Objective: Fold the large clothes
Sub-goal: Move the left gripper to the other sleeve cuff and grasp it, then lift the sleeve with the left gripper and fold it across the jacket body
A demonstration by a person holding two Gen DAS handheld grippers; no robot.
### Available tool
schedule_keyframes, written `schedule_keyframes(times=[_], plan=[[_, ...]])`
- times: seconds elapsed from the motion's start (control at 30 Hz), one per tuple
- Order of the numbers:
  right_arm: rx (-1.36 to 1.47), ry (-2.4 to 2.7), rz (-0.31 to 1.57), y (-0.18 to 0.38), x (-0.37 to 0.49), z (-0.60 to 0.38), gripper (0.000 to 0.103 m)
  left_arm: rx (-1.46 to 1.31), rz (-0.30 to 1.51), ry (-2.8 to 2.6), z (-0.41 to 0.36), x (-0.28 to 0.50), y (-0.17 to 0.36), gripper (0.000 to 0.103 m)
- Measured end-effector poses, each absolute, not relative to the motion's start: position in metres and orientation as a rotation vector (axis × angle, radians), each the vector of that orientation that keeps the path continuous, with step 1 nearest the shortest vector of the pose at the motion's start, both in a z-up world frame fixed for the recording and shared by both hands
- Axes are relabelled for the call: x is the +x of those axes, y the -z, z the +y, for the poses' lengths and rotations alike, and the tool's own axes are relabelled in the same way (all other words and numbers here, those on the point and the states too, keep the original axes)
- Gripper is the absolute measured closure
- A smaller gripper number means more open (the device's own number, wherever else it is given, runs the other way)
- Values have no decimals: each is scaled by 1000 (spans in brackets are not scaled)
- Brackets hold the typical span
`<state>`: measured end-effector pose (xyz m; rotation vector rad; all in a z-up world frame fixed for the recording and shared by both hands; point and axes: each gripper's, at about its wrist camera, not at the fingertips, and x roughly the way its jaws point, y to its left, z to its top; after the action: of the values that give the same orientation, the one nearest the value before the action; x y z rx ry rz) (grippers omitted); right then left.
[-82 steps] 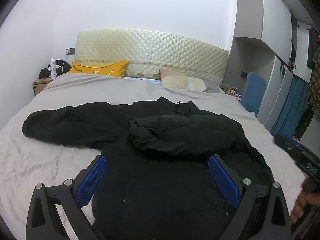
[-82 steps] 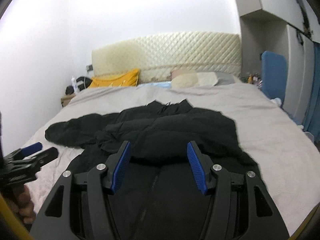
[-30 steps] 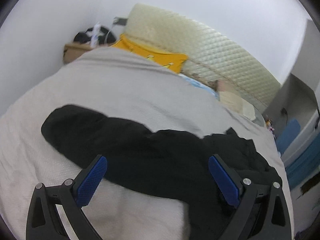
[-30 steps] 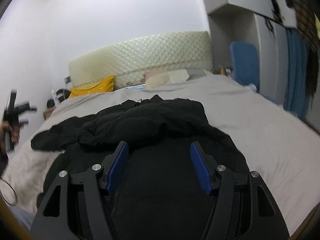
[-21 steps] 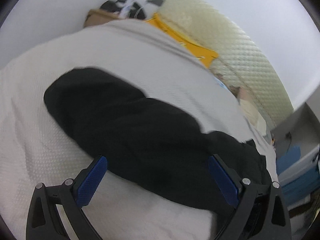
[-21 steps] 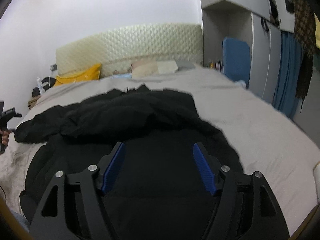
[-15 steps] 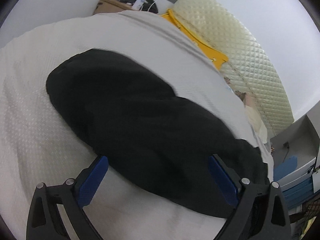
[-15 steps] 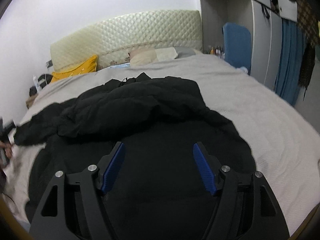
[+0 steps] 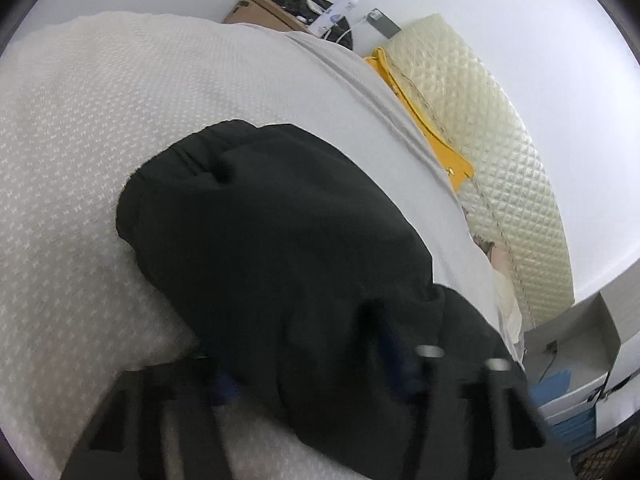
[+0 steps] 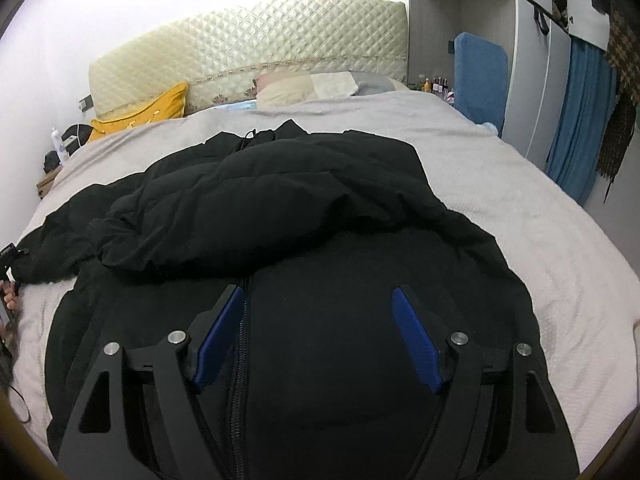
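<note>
A large black padded jacket (image 10: 320, 216) lies spread on the bed, zip up, with its right sleeve folded across the chest. Its left sleeve (image 9: 280, 240) stretches out to the side over the sheet. My left gripper (image 9: 308, 364) is down at this sleeve, its blurred fingers close on either side of the padded fabric; the jaws look narrowed around it. It shows small at the left edge of the right wrist view (image 10: 10, 256). My right gripper (image 10: 320, 332) is open and empty, hovering above the jacket's lower front.
The bed has a pale grey textured sheet (image 10: 540, 208) and a quilted cream headboard (image 10: 248, 60). A yellow pillow (image 10: 160, 108) and beige pillows (image 10: 308, 86) lie at the head. A bedside box with bottles (image 9: 280, 8) is on the left, wardrobe and blue curtain (image 10: 580, 120) on the right.
My left gripper has swung out to the left sleeve, dropped onto it, and its jaws have narrowed around the fabric. My right gripper has stayed open over the jacket, moving slightly lower.
</note>
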<state>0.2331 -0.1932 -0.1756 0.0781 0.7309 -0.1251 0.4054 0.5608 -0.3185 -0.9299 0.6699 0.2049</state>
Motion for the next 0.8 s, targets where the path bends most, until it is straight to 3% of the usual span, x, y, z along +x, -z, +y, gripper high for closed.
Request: schedule_keyframes(times=[0.17,0.27,0.67,0.8], plan=[[75,124,721,170,228,-193,26,-830,654,-233,550,408,295,88],[84,91,702,166,226,-190,24,-773,642,-254,539,408,270,94],[64,-23,686,155,203,-196,23,-609,537,-280,471,371,140,97],[70,-90,667,148,195,-201,17,-559,513,-272,443,357,96,97]])
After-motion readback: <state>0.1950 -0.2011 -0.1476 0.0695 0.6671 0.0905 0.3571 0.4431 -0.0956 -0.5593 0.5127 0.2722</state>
